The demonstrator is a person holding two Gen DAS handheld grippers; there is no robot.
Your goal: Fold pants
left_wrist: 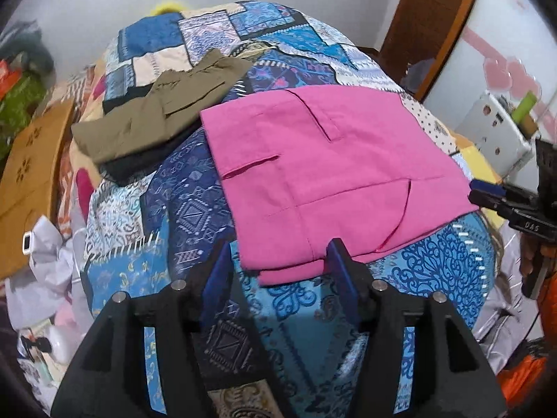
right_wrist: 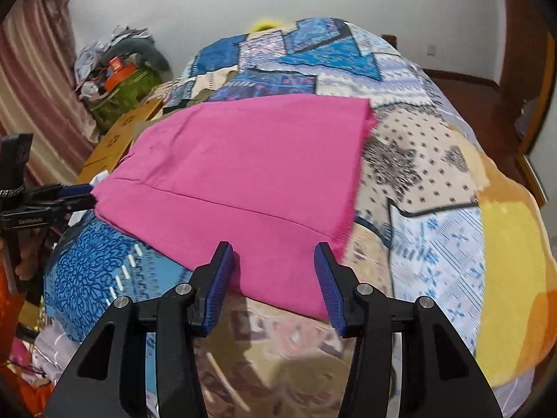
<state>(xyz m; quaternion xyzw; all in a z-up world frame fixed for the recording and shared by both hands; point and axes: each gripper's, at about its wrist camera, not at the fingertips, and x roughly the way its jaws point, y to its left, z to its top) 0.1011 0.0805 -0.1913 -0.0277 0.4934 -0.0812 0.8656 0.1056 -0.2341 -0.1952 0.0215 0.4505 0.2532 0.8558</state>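
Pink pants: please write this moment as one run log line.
pink pants: folded flat on bed | left tool: open, at near edge | right tool: open, at near edge

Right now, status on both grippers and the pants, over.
Left gripper open at near edge of pink pants. Right gripper open at their other end. Olive garment lies beside, not blocking.

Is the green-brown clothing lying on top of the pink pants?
No, the olive clothing lies on the quilt beside the pink pants, up and to the left of them in the left view.
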